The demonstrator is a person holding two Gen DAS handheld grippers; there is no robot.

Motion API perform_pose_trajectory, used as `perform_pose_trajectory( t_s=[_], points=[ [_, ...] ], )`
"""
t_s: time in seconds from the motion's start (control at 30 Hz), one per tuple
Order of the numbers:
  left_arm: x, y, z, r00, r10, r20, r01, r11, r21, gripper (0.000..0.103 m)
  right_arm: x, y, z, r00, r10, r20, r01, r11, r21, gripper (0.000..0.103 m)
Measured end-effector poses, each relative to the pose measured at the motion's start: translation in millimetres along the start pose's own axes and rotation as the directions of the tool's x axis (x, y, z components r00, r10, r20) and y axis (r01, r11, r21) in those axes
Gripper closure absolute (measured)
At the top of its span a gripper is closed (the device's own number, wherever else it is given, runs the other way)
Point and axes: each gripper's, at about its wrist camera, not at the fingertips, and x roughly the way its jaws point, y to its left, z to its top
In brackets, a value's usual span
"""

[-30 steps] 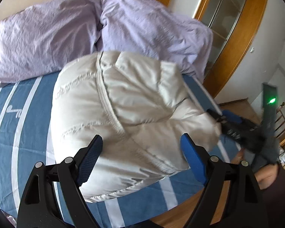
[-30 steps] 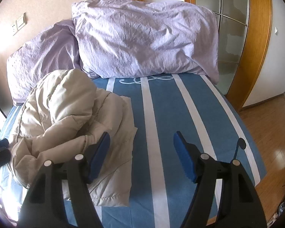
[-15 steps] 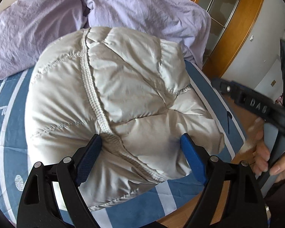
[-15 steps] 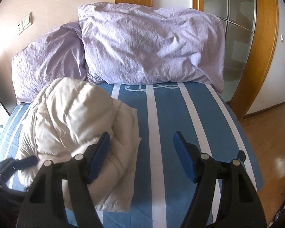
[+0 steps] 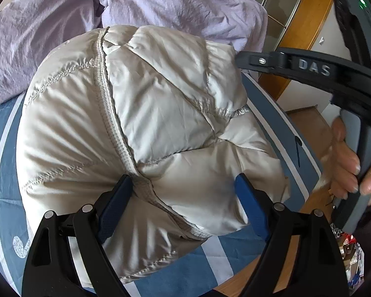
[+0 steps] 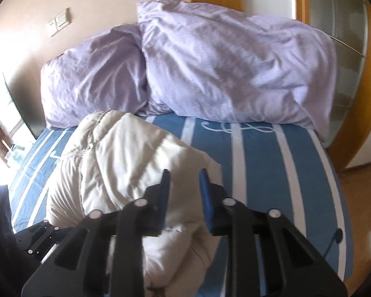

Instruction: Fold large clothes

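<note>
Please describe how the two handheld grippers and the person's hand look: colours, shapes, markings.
The left gripper and the right gripper have black plastic frames with silver screws and flat blue finger pads. The right gripper's side shows raised letters "DAS" and a green light. The bare hand has no glove.

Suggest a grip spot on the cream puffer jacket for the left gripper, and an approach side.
Take the near hem edge of the puffer jacket, where it thins to a flat stitched flap on the blue striped sheet. Come in low from the foot of the bed. The left gripper is open against the puffy bulk above, probably too thick and slippery to pinch securely.
</note>
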Motion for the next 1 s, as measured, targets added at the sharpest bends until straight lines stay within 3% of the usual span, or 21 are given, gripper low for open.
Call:
perform_pose_trajectory(
  t_s=[0.27, 0.37, 0.53, 1.0],
  points=[
    [-2, 0, -1, 1.000, -0.006, -0.006, 0.007, 1.000, 0.027, 0.019, 11, 11, -4, 0.996, 0.093, 0.010, -0.092, 0.994, -0.052, 0.089],
    [-3, -1, -1, 1.000, -0.007, -0.006, 0.007, 0.999, 0.031, 0.019, 25, 13, -16, 0.997, 0.065, -0.044, -0.068, 0.995, -0.072, 0.094],
    [-6, -5, -3, 1.000, -0.008, 0.003, 0.008, 0.999, 0.046, 0.019, 50, -2, -42, 0.990, 0.050, -0.130, -0.050, 0.999, -0.004, 0.100],
    [-18, -12, 4, 0.999, 0.019, 0.045, -0.022, 0.997, 0.068, 0.019, 71, -15, -77, 0.983, 0.066, -0.171, -0.050, 0.994, 0.095, 0.101]
  ],
)
